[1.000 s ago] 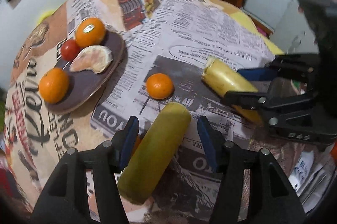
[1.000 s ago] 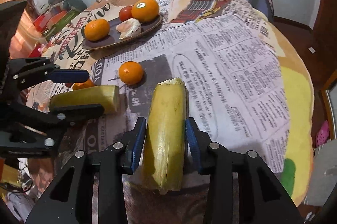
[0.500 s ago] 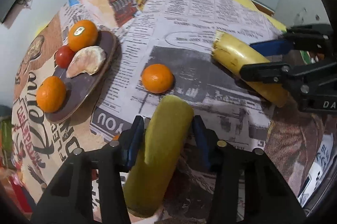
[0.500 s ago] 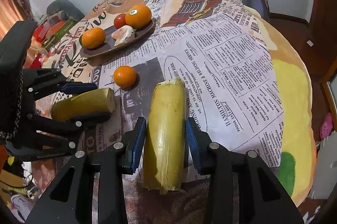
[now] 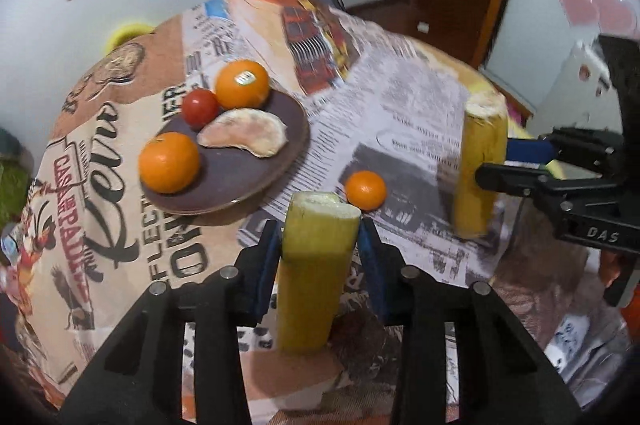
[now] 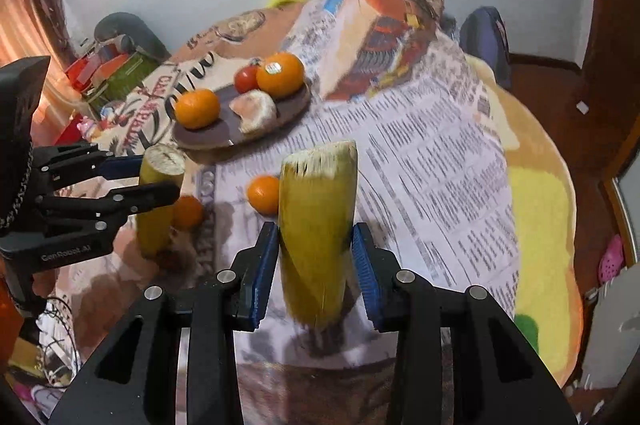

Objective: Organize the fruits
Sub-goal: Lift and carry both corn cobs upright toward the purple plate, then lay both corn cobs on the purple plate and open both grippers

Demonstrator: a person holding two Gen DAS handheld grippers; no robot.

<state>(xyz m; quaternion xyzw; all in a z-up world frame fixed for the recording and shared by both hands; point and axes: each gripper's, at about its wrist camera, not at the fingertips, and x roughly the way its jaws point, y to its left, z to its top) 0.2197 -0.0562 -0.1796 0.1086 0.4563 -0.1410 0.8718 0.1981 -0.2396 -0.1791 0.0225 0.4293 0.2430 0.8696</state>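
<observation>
My left gripper (image 5: 319, 257) is shut on a yellow-green banana piece (image 5: 316, 265) and holds it upright above the table. My right gripper (image 6: 315, 257) is shut on a second yellow banana piece (image 6: 316, 225), also upright. Each gripper shows in the other's view: the right one (image 5: 496, 165) with its piece (image 5: 478, 165), the left one (image 6: 148, 177) with its piece (image 6: 158, 201). A brown plate (image 5: 248, 169) holds two oranges (image 5: 169, 163), a tomato (image 5: 200, 107) and a peeled citrus piece (image 5: 246, 137). A small orange (image 5: 366, 190) lies loose on the newspaper.
The round table is covered in newspaper (image 6: 432, 161). Another small orange (image 6: 187, 212) lies behind the left banana piece. A chair back (image 6: 486, 41) stands at the far edge. Clutter (image 6: 116, 73) sits off the table's left side.
Both grippers have lifted and tilted their banana pieces from lying flat on the table to standing upright. The left gripper closed on its piece one second ago.
</observation>
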